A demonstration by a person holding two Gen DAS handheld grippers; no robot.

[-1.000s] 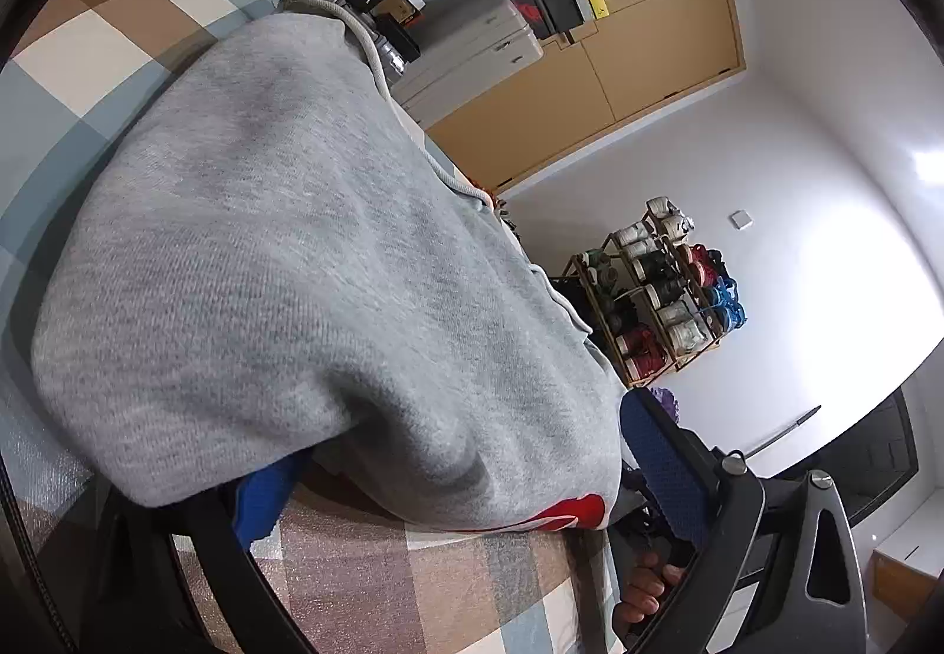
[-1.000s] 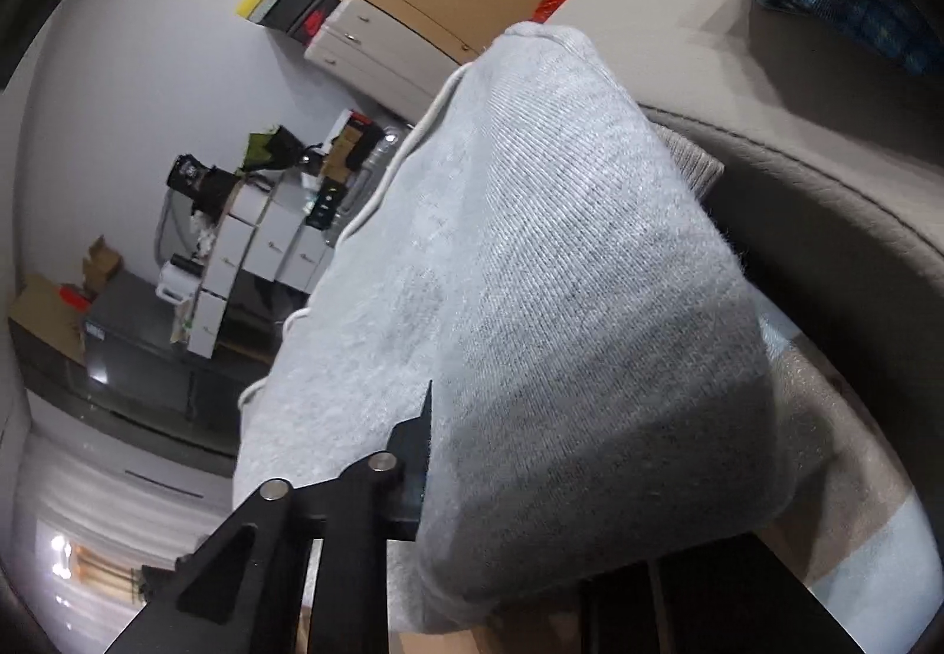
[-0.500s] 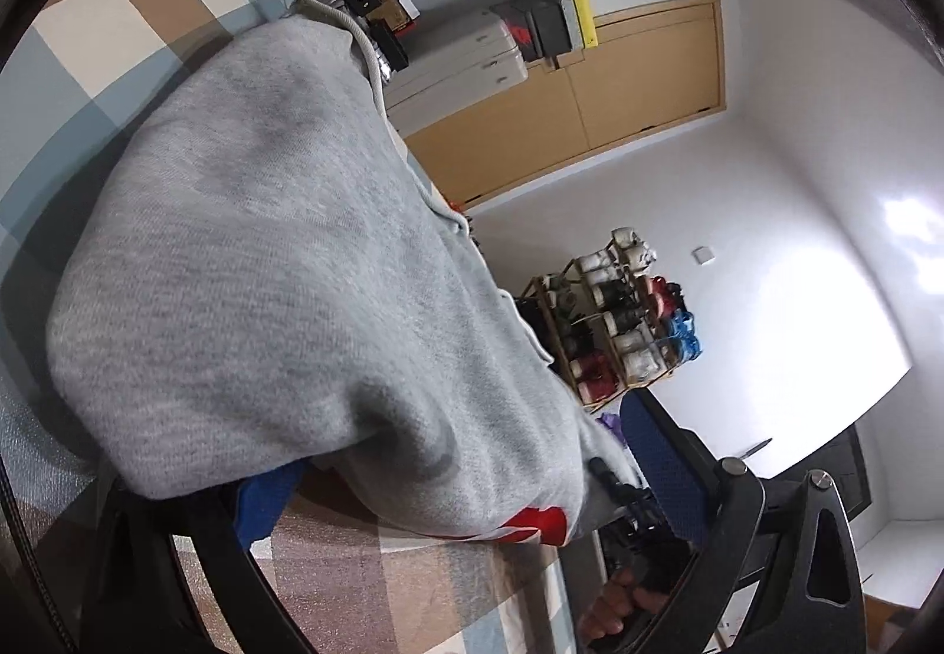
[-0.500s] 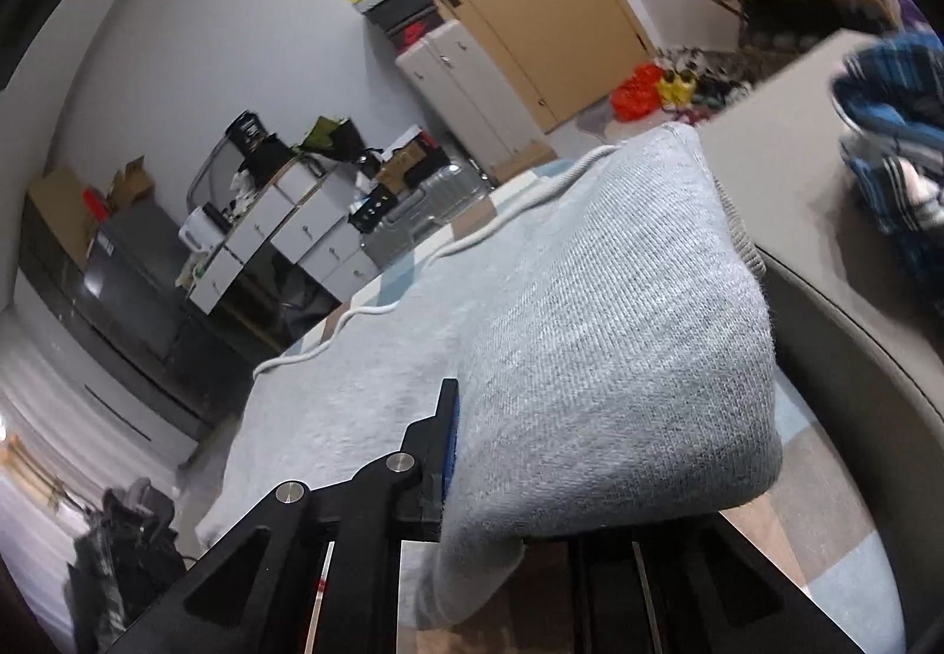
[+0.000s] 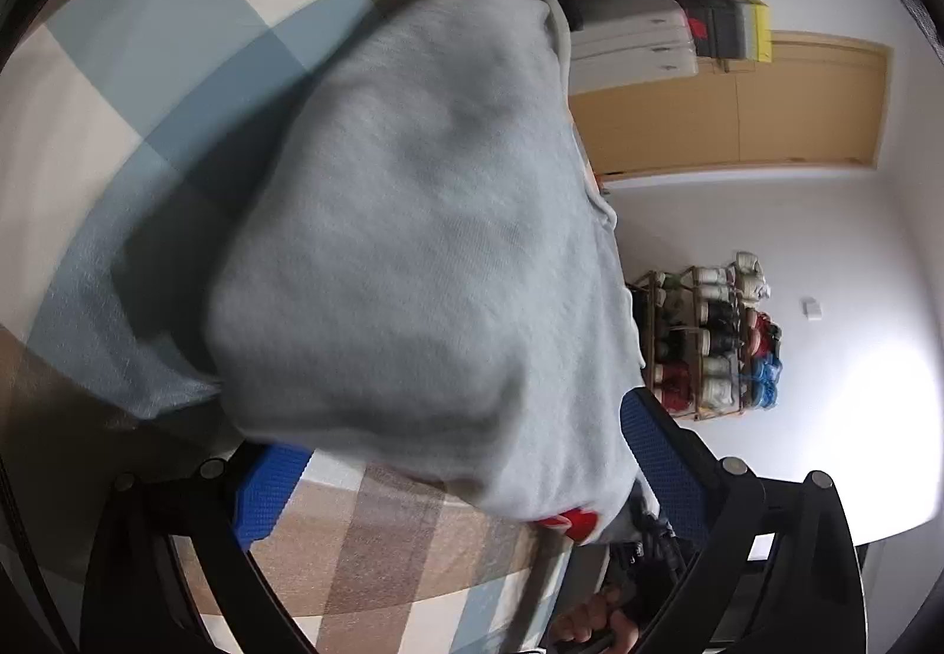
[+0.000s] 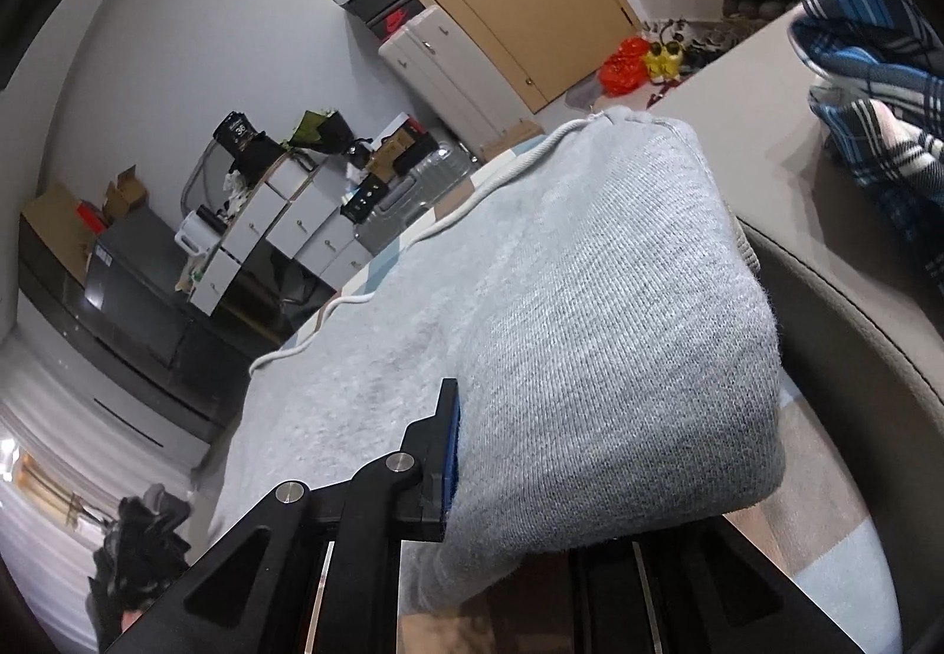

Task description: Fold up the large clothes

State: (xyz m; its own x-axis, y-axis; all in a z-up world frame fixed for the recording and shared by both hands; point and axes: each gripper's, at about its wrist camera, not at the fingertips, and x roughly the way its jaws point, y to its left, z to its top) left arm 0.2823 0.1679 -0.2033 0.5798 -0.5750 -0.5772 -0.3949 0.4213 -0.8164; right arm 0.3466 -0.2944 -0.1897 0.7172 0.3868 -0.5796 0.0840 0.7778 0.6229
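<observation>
Checked cloth in blue, cream and brown covers the surface I'm working over, with a cluttered room behind it.

The hoodie (image 5: 413,241) is bunched into a thick grey bundle, lifted at my end and draped down onto the checked cloth (image 5: 147,64) further away. My right tool (image 6: 531,477) has its jaws nearly closed on a fat fold of it; one blue pad (image 6: 451,453) presses into the fabric on the left, and the other finger is hidden under the bundle. My left tool (image 5: 460,471) is harder to read: its two blue pads stand wide apart with the hoodie's edge hanging between them, and I cannot tell whether they are pinching or only cradling it.

That is my main worry. If the left side is only resting, the heavy fabric could slide off as I carry it over, and the fold would land crooked. The right grip takes in several layers, so an inner layer could creep out and leave a lump. The drawstring (image 6: 472,206) trails loose along the top and could get trapped in the fold. A red patch (image 5: 569,521) shows at the lower hem, which suggests to me that the layers are not lined up.

Beyond that, a plaid garment (image 6: 873,123) lies near on the grey sofa (image 6: 767,76); swinging wide could drag it. A door (image 5: 737,105) and shoe rack (image 5: 708,341) stand well back.
</observation>
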